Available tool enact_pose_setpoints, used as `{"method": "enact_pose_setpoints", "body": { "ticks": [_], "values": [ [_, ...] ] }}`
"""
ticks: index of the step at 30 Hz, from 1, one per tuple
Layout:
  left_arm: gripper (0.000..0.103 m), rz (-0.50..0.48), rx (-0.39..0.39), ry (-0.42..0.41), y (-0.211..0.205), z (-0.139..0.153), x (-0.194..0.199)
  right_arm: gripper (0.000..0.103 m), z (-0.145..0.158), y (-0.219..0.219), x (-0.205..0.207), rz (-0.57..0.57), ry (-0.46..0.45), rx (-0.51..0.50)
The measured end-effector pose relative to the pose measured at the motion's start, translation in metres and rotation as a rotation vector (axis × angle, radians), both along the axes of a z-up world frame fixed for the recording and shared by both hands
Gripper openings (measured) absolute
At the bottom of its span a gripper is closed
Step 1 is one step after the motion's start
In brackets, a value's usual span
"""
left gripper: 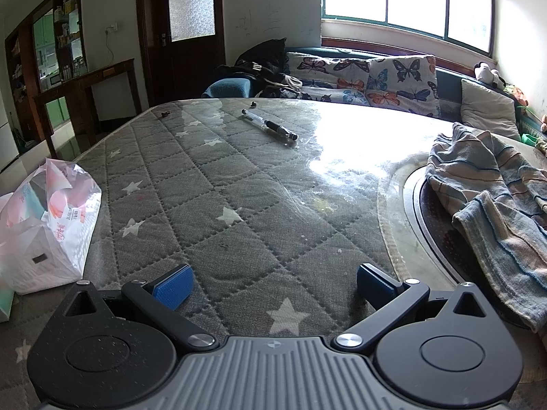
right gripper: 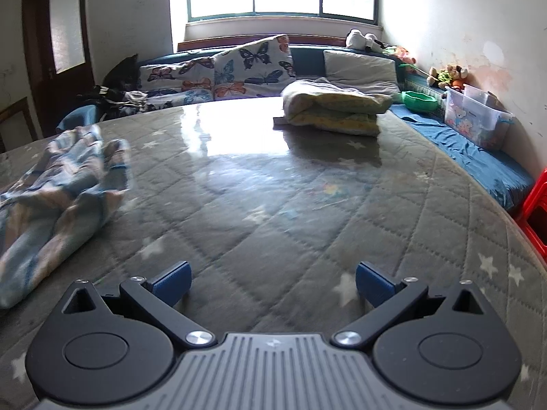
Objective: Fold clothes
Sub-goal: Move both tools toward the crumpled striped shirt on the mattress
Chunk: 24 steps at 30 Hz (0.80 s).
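A crumpled garment with blue, grey and pink stripes (left gripper: 495,205) lies at the right of the left wrist view, partly over a round dark inset in the table. The same striped garment (right gripper: 58,191) sits at the left of the right wrist view. My left gripper (left gripper: 275,285) hovers open over the grey quilted star-pattern table cover (left gripper: 212,212), well left of the garment, with nothing between its blue pads. My right gripper (right gripper: 273,282) is also open and empty, to the right of the garment above the table cover (right gripper: 307,205).
A pen (left gripper: 270,125) lies far across the table. A plastic bag (left gripper: 44,225) stands at the left edge. A folded yellowish blanket (right gripper: 333,111) rests at the far right of the table. A sofa with butterfly cushions (right gripper: 218,75), a clear storage box (right gripper: 478,119) and a red stool (right gripper: 535,212) surround it.
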State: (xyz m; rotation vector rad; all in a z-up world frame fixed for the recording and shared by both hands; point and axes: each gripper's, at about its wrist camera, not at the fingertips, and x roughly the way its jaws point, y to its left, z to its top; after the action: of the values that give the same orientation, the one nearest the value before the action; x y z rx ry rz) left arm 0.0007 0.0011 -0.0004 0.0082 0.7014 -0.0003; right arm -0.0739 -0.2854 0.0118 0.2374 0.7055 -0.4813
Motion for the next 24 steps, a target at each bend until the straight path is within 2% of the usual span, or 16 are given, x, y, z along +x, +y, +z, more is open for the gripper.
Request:
{"method": "enact_pose_setpoints", "body": {
  "ticks": [2, 6, 8, 14, 24],
  "values": [
    [0.103, 0.0, -0.002, 0.005, 0.003, -0.001, 0.002, 0.103, 0.002, -0.003, 0.0, 0.014, -0.007, -0.008],
    [0.103, 0.0, -0.004, 0.012, 0.008, -0.003, 0.004, 0.103, 0.007, 0.044, -0.013, 0.046, -0.068, -0.099],
    [0.103, -0.004, 0.032, -0.009, -0.006, -0.006, -0.008, 0.103, 0.009, 0.059, -0.018, 0.058, -0.078, -0.082],
    [0.103, -0.05, 0.034, 0.01, -0.029, -0.002, -0.037, 0.103, 0.02, 0.094, -0.028, 0.105, -0.109, -0.021],
    [0.103, -0.151, 0.041, 0.018, -0.077, 0.012, -0.089, 0.103, 0.027, 0.149, -0.043, 0.192, -0.121, -0.003]
  ]
}}
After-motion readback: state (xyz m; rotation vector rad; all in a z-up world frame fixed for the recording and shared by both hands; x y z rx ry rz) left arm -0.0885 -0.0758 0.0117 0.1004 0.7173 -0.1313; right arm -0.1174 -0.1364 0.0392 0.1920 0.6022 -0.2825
